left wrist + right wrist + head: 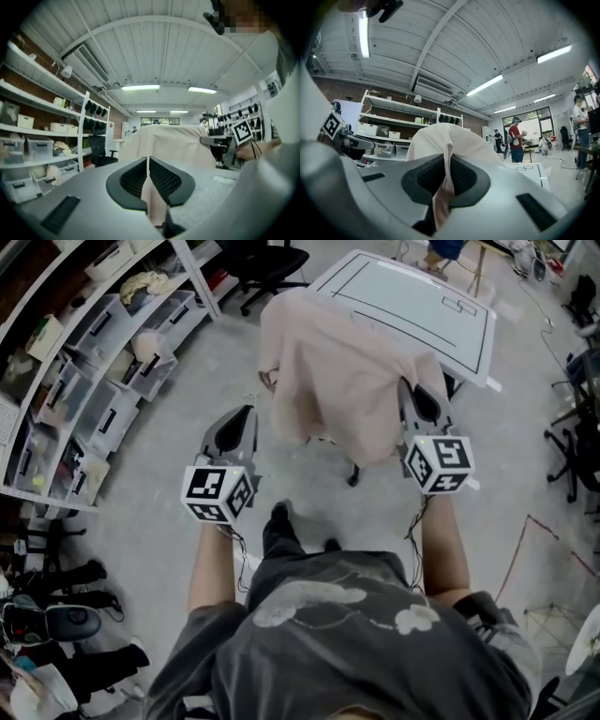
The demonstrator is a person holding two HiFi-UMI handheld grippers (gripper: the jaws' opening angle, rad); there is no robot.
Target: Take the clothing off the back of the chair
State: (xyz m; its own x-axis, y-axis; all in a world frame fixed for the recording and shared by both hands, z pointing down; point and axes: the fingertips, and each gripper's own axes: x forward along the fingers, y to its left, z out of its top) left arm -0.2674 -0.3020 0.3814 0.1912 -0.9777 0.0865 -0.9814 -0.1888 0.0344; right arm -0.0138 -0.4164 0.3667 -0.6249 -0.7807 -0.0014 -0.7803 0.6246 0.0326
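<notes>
Grey floor (141, 521) is seen in the head view, where pale clothing (328, 371) is draped over the back of the chair (354, 474) — judged soft and light, best lifted by its upper corners. In the left gripper view, the left gripper (149, 161) is seen pressed shut on a thin fold. In the right gripper view, the right gripper (448, 161) is likewise pinched on cloth.

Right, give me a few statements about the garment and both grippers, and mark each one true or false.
1. The pale pink garment is draped over the chair. True.
2. The right gripper is open, clear of the garment. False: its jaws are shut on a fold of it.
3. The left gripper is shut on the garment's cloth. True.
4. The shelving stands at the person's right. False: it is at the left.
</notes>
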